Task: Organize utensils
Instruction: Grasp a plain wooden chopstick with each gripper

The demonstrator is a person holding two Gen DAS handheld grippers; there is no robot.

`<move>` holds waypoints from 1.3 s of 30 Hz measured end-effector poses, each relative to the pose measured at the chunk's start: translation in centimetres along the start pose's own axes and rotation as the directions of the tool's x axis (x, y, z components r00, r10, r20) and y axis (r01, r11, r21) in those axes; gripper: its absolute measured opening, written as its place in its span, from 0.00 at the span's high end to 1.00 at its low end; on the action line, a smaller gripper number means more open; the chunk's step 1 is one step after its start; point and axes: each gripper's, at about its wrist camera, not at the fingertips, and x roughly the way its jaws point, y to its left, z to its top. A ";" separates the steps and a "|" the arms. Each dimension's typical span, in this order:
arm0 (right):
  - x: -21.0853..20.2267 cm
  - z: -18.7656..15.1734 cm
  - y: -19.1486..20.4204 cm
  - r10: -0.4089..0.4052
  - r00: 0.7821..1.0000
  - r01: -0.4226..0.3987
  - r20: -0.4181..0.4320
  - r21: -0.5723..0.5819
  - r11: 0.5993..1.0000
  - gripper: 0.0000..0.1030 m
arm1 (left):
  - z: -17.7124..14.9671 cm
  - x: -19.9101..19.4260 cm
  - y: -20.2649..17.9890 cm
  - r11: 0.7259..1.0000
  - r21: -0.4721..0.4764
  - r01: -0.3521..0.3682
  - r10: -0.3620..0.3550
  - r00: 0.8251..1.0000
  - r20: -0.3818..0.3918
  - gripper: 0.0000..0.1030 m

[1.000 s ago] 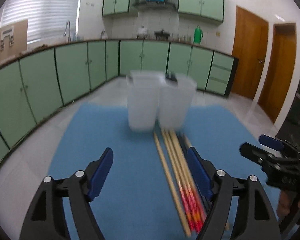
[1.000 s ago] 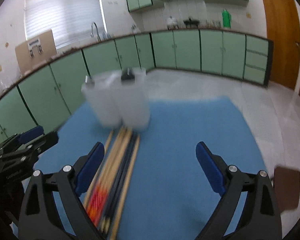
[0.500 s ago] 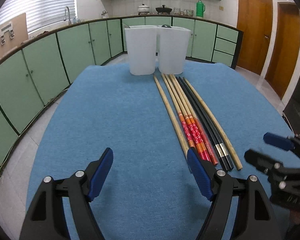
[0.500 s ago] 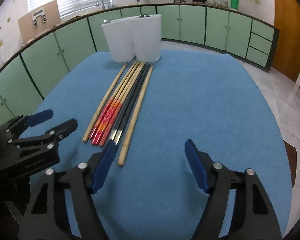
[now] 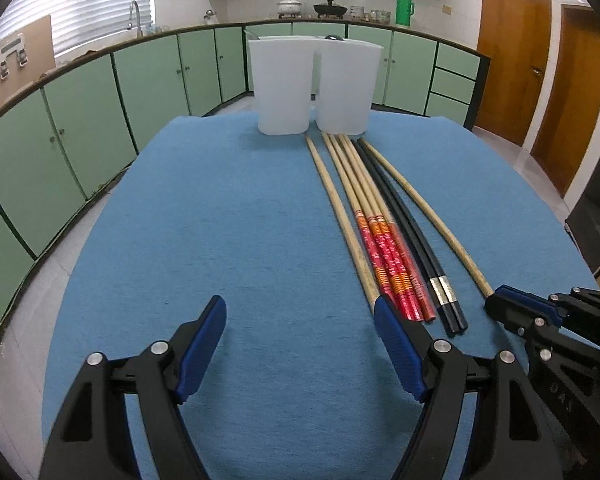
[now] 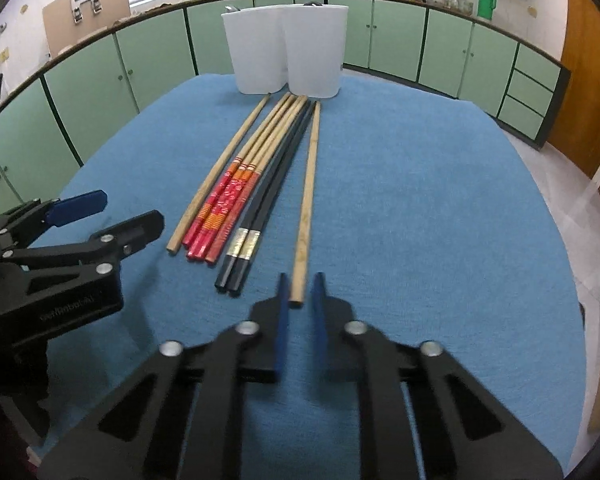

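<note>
Looking along our right gripper (image 6: 300,292), we see its jaws drawn narrow, the near end of the rightmost chopstick (image 6: 306,200) lying between their tips on the blue desk (image 6: 440,220). Our left gripper (image 5: 300,320) has its jaws wide, holding nothing, beside the other chopsticks (image 5: 384,240), which lie below two white cups (image 5: 312,84).
</note>
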 end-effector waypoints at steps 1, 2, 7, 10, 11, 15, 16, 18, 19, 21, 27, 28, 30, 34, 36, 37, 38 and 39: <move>0.0 0.0 -0.2 0.002 1.000 -0.002 0.000 0.008 1.000 0.93 | -0.1 0.0 -0.2 1.000 0.001 0.007 -0.007 1.000 0.000 0.27; 0.0 0.1 -0.4 0.011 1.000 -0.011 -0.001 0.015 1.000 0.93 | -0.3 -0.1 -0.3 1.000 0.003 0.010 -0.010 1.000 -0.001 0.27; 0.3 0.1 -0.1 0.025 1.000 -0.025 0.004 0.006 1.000 0.89 | -0.4 0.9 -1.5 0.999 0.043 0.027 -0.025 0.999 -0.045 0.27; 0.5 0.4 -0.1 0.026 1.000 -0.026 0.000 0.006 1.000 0.93 | -0.3 1.5 -1.6 0.999 0.037 0.024 -0.021 0.997 -0.070 0.27; 0.5 0.4 -0.1 0.028 1.000 -0.028 0.001 0.007 1.000 0.93 | -0.3 1.5 -1.5 0.999 0.032 0.023 -0.021 0.997 -0.069 0.27; 0.2 0.2 -0.7 0.001 1.000 -0.001 0.006 0.026 1.000 0.94 | -0.3 1.6 -1.0 1.000 0.006 -0.029 0.030 0.997 -0.069 0.33; 0.2 0.2 -1.0 -0.008 1.000 0.007 0.006 0.034 0.999 0.94 | -0.3 1.6 -0.8 0.999 -0.003 -0.047 0.046 0.997 -0.068 0.34; 0.2 0.1 -1.3 -0.005 1.000 0.005 0.005 0.040 0.999 0.94 | -0.2 1.6 -0.4 0.998 -0.027 -0.059 0.057 0.996 -0.069 0.34; 0.1 0.1 -1.4 -0.001 1.000 0.001 0.006 0.044 0.999 0.94 | -0.2 1.7 -0.3 0.998 -0.029 -0.055 0.053 0.996 -0.071 0.34; 0.3 0.1 -1.3 0.005 1.000 -0.006 0.005 0.042 0.999 0.91 | -0.1 1.7 -0.7 0.998 -0.014 -0.061 0.059 0.996 -0.072 0.34; 0.7 0.4 -1.3 0.030 1.000 -0.030 0.004 0.045 0.999 0.87 | -0.1 1.7 -1.5 0.999 0.032 -0.028 0.030 0.998 -0.063 0.60; 0.8 0.5 -1.3 0.034 0.999 -0.035 0.003 0.047 0.998 0.88 | -0.1 1.7 -1.9 0.999 0.047 -0.018 0.021 0.998 -0.060 0.70; 0.8 0.4 -1.5 0.034 0.999 -0.034 0.003 0.048 0.998 0.93 | -0.2 1.7 -2.5 0.997 0.077 -0.007 0.012 0.998 -0.056 0.83; 0.7 0.5 -1.5 0.040 0.999 -0.041 0.008 0.056 0.998 0.94 | -0.2 1.8 -3.3 0.994 0.110 -0.006 0.012 0.999 -0.053 0.93; 0.5 0.5 -1.7 0.042 0.999 -0.043 0.014 0.065 0.997 0.94 | -0.1 1.6 -3.1 0.995 0.098 0.008 -0.003 0.999 -0.052 0.94; 0.3 0.6 -1.8 0.040 0.999 -0.041 0.018 0.067 0.997 0.94 | -0.1 1.5 -2.8 0.996 0.083 0.022 -0.018 0.998 -0.053 0.94; 0.1 0.7 -1.8 0.035 0.999 -0.037 0.024 0.063 0.997 0.94 | 0.0 1.4 -2.6 0.997 0.070 0.031 -0.027 0.998 -0.056 0.94; -0.2 0.9 -1.8 0.031 0.999 -0.033 0.032 0.058 0.998 0.94 | 0.2 1.1 -2.3 0.998 0.059 0.036 -0.033 0.998 -0.054 0.94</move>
